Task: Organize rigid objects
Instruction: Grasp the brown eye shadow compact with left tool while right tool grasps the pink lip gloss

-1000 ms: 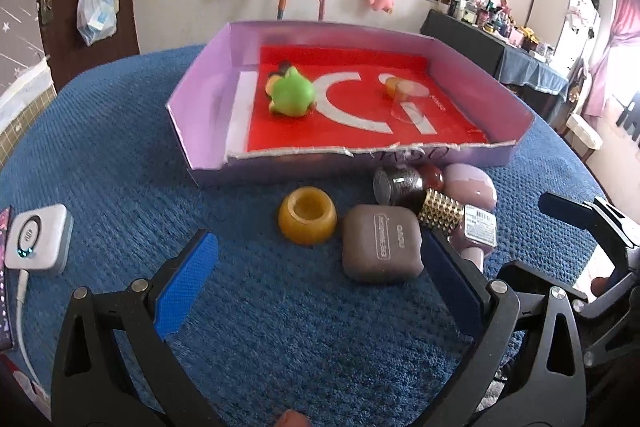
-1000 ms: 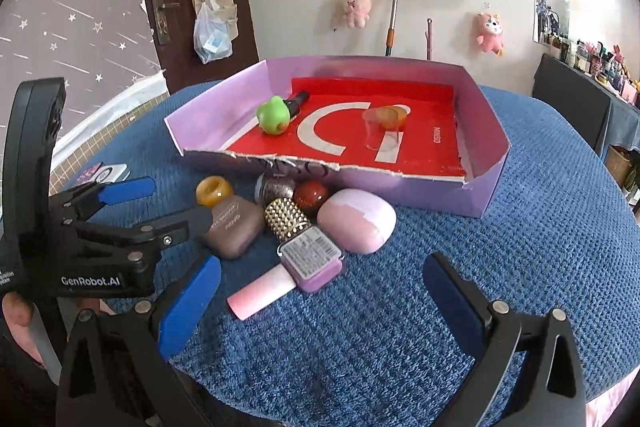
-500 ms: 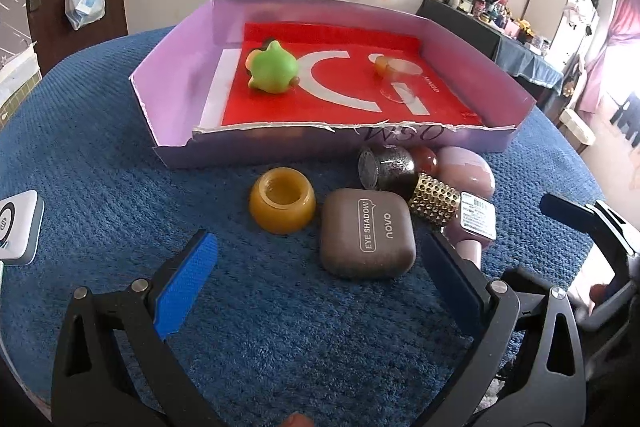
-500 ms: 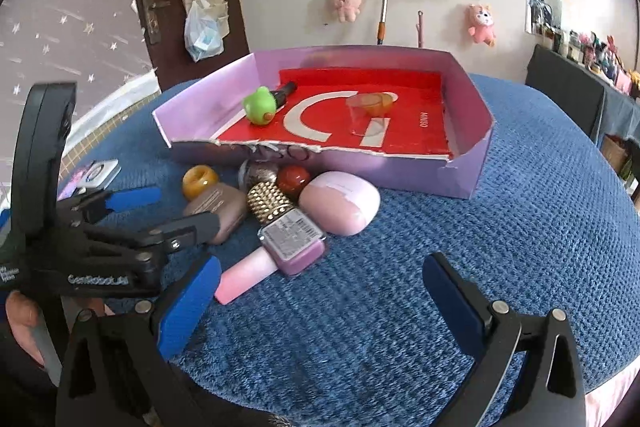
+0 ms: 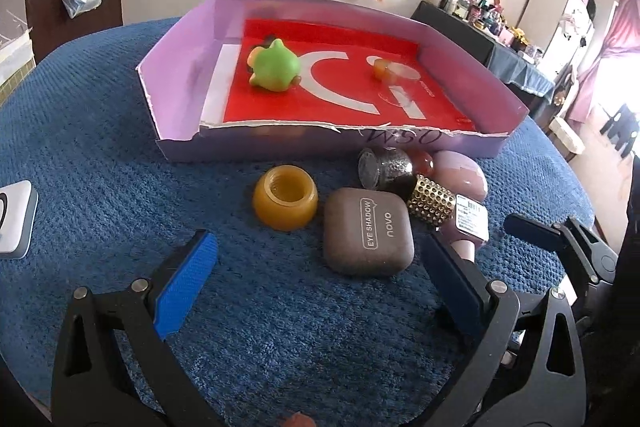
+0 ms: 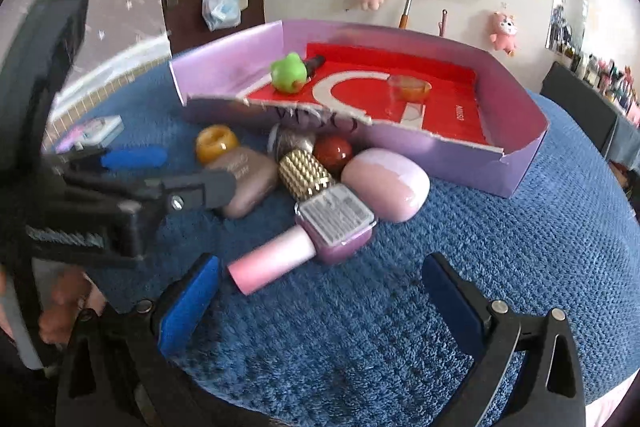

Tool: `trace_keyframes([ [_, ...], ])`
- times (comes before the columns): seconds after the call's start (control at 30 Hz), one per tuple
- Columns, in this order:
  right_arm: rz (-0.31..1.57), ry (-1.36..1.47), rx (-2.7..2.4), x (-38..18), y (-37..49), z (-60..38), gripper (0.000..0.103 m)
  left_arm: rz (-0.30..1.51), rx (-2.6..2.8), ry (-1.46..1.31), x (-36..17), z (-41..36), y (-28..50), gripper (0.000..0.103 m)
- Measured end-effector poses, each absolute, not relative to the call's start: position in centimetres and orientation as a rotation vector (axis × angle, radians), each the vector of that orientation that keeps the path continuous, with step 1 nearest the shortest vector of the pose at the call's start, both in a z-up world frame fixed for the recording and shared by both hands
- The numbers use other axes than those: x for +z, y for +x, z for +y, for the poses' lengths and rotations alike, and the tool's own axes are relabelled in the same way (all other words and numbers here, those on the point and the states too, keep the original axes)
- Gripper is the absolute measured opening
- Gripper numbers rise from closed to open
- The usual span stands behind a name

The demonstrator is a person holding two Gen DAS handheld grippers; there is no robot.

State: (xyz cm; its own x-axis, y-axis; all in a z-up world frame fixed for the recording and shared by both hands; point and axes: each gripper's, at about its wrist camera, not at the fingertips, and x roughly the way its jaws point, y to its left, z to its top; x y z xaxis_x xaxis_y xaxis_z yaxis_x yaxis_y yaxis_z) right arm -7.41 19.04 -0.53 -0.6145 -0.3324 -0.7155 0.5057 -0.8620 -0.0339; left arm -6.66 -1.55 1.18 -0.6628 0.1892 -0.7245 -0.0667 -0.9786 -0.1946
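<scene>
A purple box (image 5: 180, 67) with a red floor holds a green toy (image 5: 275, 71) and a small clear cup (image 5: 394, 73). In front of it lie an amber jar (image 5: 285, 203), a brown eye shadow case (image 5: 367, 231), a gold-studded bottle (image 5: 430, 200), a pink egg-shaped case (image 5: 460, 173), a dark red ball (image 6: 333, 153) and a pink nail polish bottle (image 6: 312, 243). My left gripper (image 5: 320, 275) is open and empty, just short of the jar and the case. My right gripper (image 6: 320, 291) is open and empty, just short of the nail polish bottle. The left gripper also shows in the right wrist view (image 6: 160, 167).
Everything lies on a round table with a blue cloth (image 5: 100, 167). A white device (image 5: 14, 219) lies at its left edge. A small card pack (image 6: 90, 131) lies at the far left. The wall behind carries plush toys and bags.
Both grippers have moved closer to the cluster of objects in front of the box. Both stay open and empty.
</scene>
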Motion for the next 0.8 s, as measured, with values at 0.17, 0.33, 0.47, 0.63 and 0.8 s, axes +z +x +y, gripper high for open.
trace_keyframes([
  [0.17,0.324,1.036,-2.514,-0.4,-6.6,21.8,0.102,-0.243,2.724,-1.253,0.8,-1.1,-7.1,0.102],
  [0.33,0.263,1.06,-2.63,-0.3,-5.6,24.5,0.096,-0.228,2.734,-1.221,0.8,-0.4,-7.0,0.102],
  [0.47,0.165,1.004,-2.571,-0.2,-5.7,24.5,0.084,-0.177,2.737,-1.203,0.8,0.5,-7.0,0.091],
  [0.63,0.148,0.917,-2.547,-0.1,-7.0,23.1,0.069,-0.137,2.746,-1.191,0.7,0.7,-7.0,0.083],
  [0.8,0.149,0.864,-2.542,-0.7,-8.0,22.3,0.063,-0.122,2.755,-1.176,0.7,0.6,-6.9,0.078],
])
